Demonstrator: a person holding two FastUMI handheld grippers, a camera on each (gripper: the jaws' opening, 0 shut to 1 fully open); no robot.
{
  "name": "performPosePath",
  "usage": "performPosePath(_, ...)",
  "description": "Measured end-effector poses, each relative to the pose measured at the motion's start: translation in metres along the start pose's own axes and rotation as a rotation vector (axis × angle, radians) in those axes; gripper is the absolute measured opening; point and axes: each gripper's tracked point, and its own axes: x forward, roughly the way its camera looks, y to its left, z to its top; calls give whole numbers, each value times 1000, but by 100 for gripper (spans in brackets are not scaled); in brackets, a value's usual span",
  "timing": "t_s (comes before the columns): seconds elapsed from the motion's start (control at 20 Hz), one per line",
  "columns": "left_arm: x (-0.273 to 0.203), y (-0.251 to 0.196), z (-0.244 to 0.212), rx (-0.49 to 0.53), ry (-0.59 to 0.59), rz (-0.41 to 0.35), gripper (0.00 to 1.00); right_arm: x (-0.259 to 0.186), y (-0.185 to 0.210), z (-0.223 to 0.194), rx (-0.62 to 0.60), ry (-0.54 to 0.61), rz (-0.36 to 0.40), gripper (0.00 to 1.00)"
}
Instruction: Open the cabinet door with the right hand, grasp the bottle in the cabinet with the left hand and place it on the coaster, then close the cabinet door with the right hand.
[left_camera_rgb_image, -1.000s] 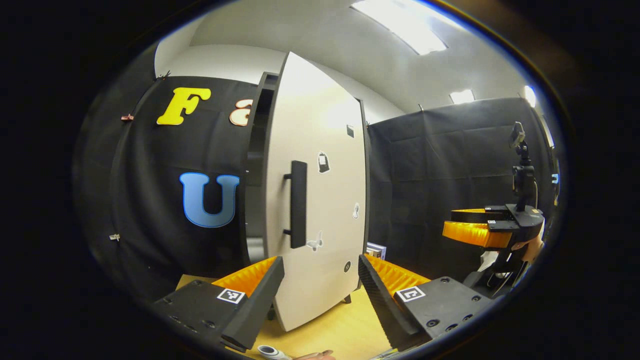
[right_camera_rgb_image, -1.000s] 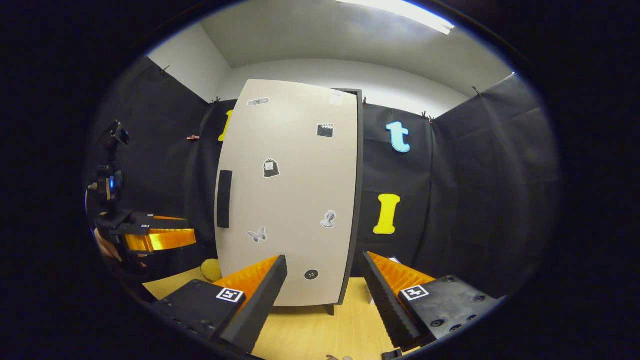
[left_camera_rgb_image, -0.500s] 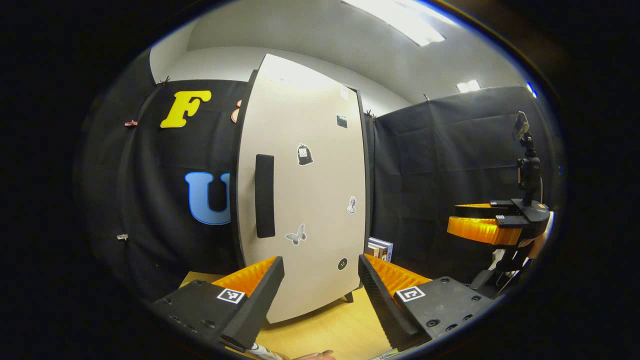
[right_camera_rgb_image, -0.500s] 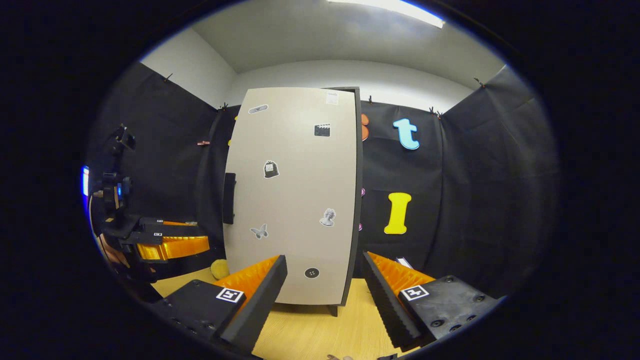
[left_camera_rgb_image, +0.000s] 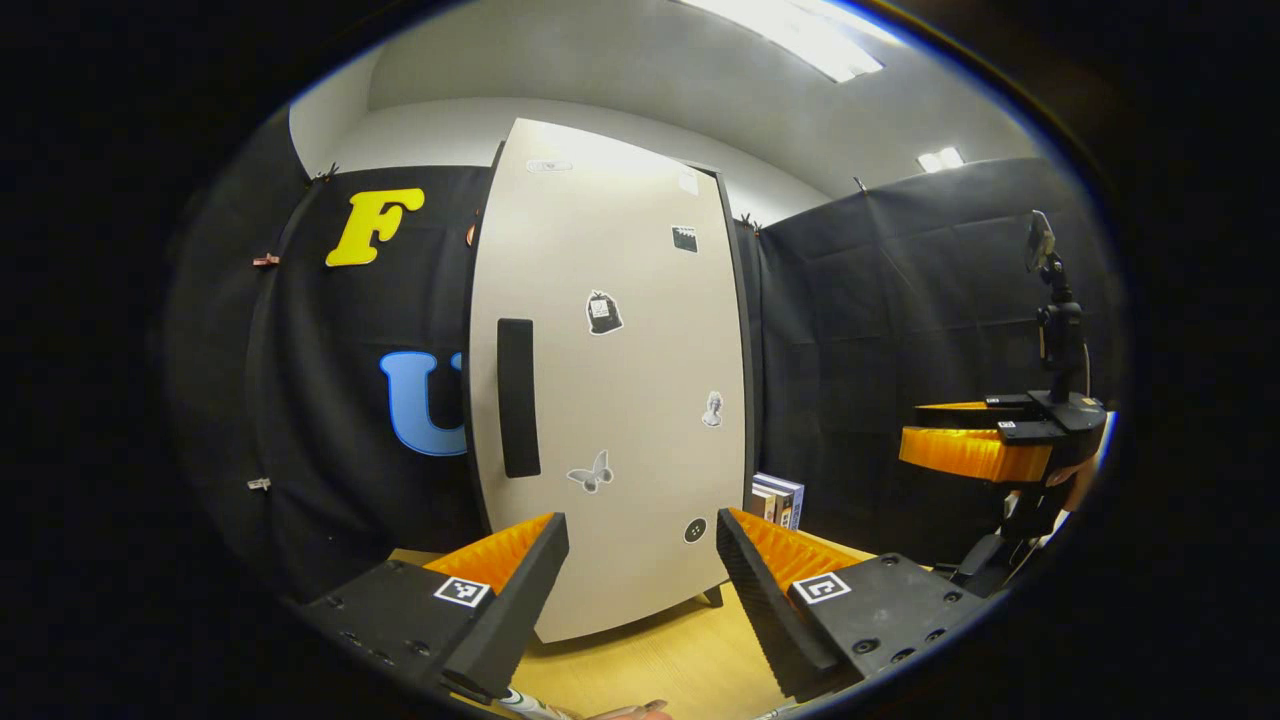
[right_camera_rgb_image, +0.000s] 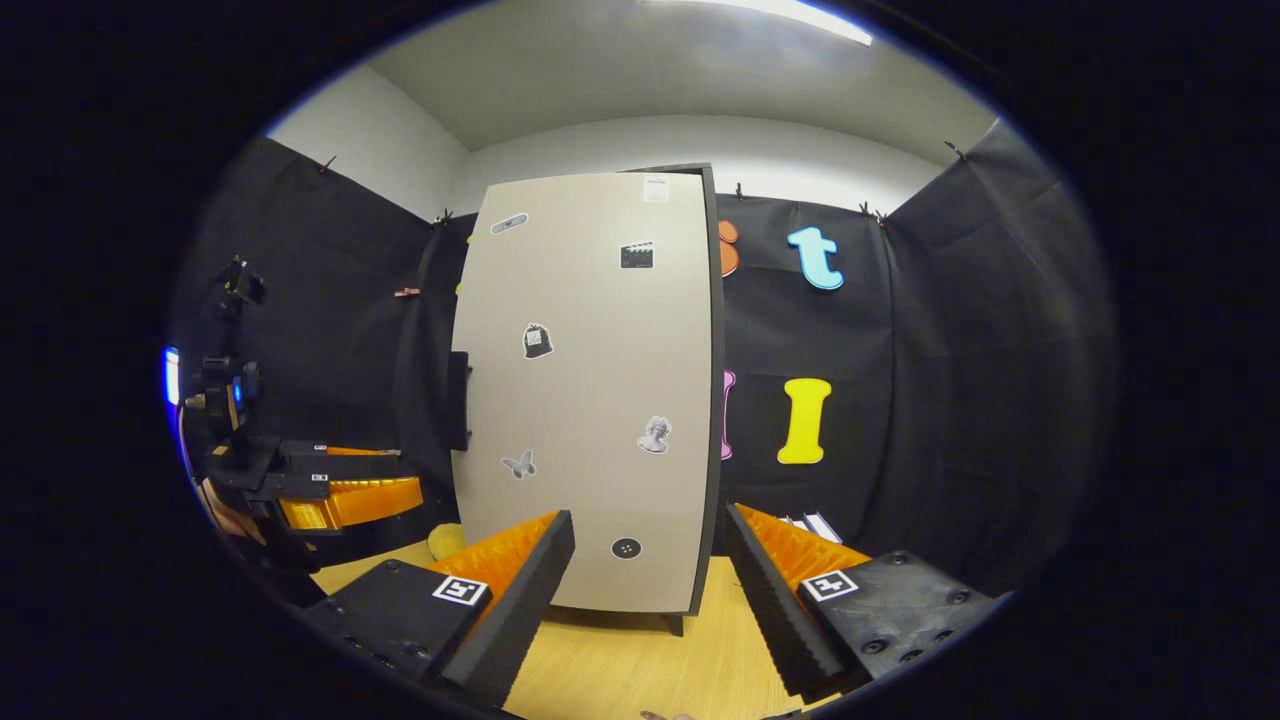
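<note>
In the left gripper view we see, from left to right, the cabinet door (left_camera_rgb_image: 610, 380), a tall, smooth, pale beige panel in a dark frame, shut flush against the cabinet so nothing inside shows; it carries a flat black bar handle (left_camera_rgb_image: 518, 397) near its left edge and small stickers, among them a grey butterfly (left_camera_rgb_image: 590, 470). Just right of the cabinet's foot stands a small stack of books (left_camera_rgb_image: 778, 498) on the light wood-grain table (left_camera_rgb_image: 670, 660). Our left gripper (left_camera_rgb_image: 640, 600) hangs released in front of the door, its ridged fingers spread wide and holding nothing. At the bottom edge, between those fingers, we catch a white rounded sliver that may be the bottle's top, though we cannot tell; the coaster we cannot make out. Far right floats the right gripper (left_camera_rgb_image: 985, 440), held by a hand. In the right gripper view a yellow rounded thing (right_camera_rgb_image: 445, 541) lies left of the cabinet, and the right gripper's own fingers stand apart, empty, well short of the door.
</note>
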Motion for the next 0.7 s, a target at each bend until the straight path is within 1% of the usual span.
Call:
performPosePath(0.3, 12, 9, 3, 26, -7, 3, 94, 15, 6, -4, -16, 13, 3, 98)
performPosePath(0.7, 4, 15, 4, 28, -6, -3, 94, 20, 12, -7, -2, 24, -28, 98)
